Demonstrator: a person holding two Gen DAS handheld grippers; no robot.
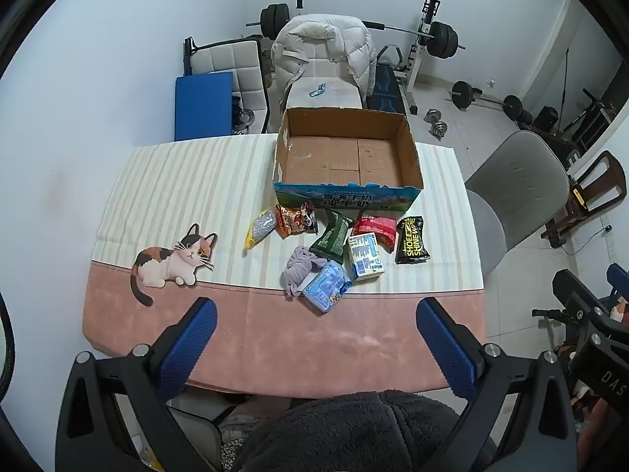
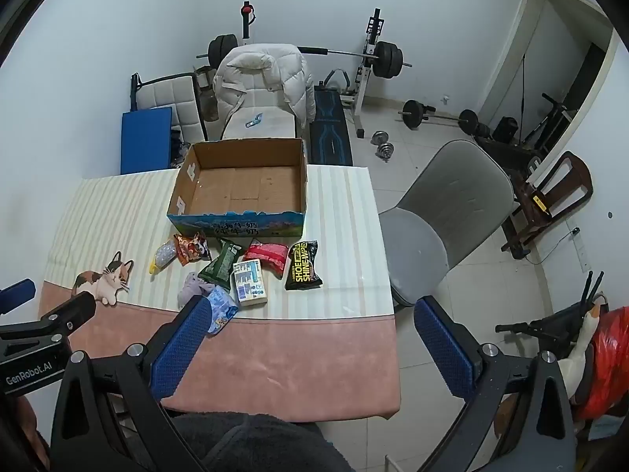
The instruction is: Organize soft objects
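An open cardboard box (image 1: 346, 157) (image 2: 240, 185), bare inside, stands at the table's far side. In front of it lie several soft packs: a yellow-ended clear bag (image 1: 260, 228), an orange snack bag (image 1: 295, 218), a green pack (image 1: 332, 236), a red pack (image 1: 375, 226), a black shoe-wipes pack (image 1: 411, 240) (image 2: 302, 265), a white tissue pack (image 1: 363, 255), a blue tissue pack (image 1: 326, 285) and a grey cloth (image 1: 300, 269). My left gripper (image 1: 314, 338) and right gripper (image 2: 310, 338) hover open and empty above the table's near pink edge.
The table cloth (image 1: 157, 196) is striped with a cat picture (image 1: 173, 261). A grey chair (image 2: 440, 220) stands right of the table. A chair with a white jacket (image 1: 322, 51) and weight equipment (image 1: 436, 35) stand behind. My left gripper shows at the right wrist view's left edge (image 2: 23, 306).
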